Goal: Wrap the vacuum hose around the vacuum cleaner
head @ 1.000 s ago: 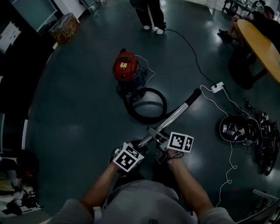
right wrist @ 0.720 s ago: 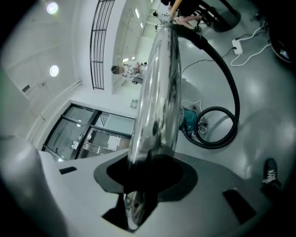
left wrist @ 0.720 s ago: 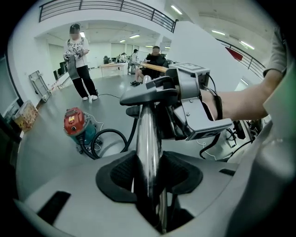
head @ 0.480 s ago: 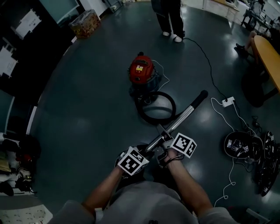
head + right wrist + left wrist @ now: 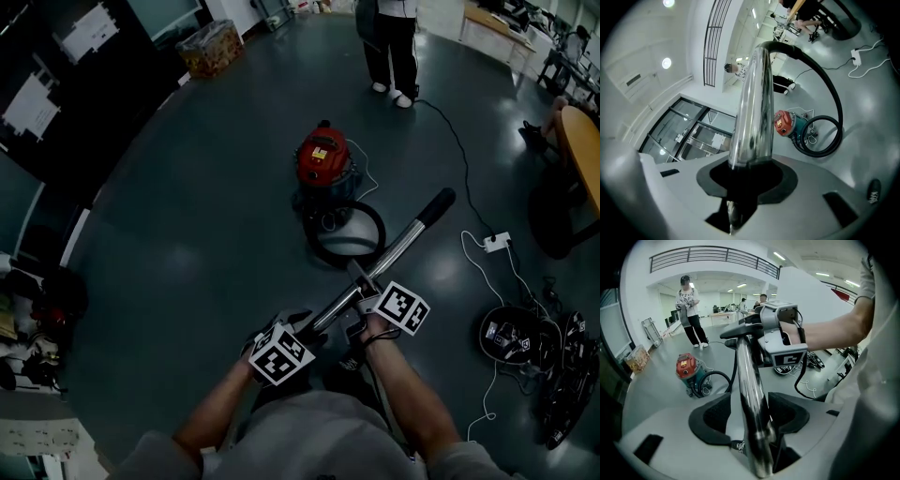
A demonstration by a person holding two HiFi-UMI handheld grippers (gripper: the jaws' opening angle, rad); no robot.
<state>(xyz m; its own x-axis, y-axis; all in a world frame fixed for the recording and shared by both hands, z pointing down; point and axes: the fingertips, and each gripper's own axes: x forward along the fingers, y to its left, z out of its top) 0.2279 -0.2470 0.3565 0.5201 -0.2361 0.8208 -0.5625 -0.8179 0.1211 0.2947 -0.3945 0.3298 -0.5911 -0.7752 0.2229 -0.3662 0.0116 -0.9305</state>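
The red-topped vacuum cleaner [image 5: 323, 157] stands on the dark floor ahead, and its black hose [image 5: 345, 265] lies in a loop in front of it. A shiny metal tube [image 5: 412, 234] runs from the hose back to me. My right gripper [image 5: 364, 298] is shut on the tube, which rises from its jaws [image 5: 754, 103] with the hose [image 5: 834, 108] arching off its top. My left gripper [image 5: 302, 330] is at the tube's near end; its jaws are opening, with the tube [image 5: 747, 376] between them and a gap at the left pad.
A person [image 5: 389, 47] stands beyond the vacuum. A black cord [image 5: 459, 141] and a white power strip [image 5: 495, 242] lie on the floor to the right. Black gear [image 5: 525, 337] is piled at the right, near a wooden table [image 5: 586, 141]. A box [image 5: 211, 47] sits at the back left.
The head view has swung, so the vacuum and the hose loop now sit lower and further right in the picture. Both grippers stay at the tube's near end.
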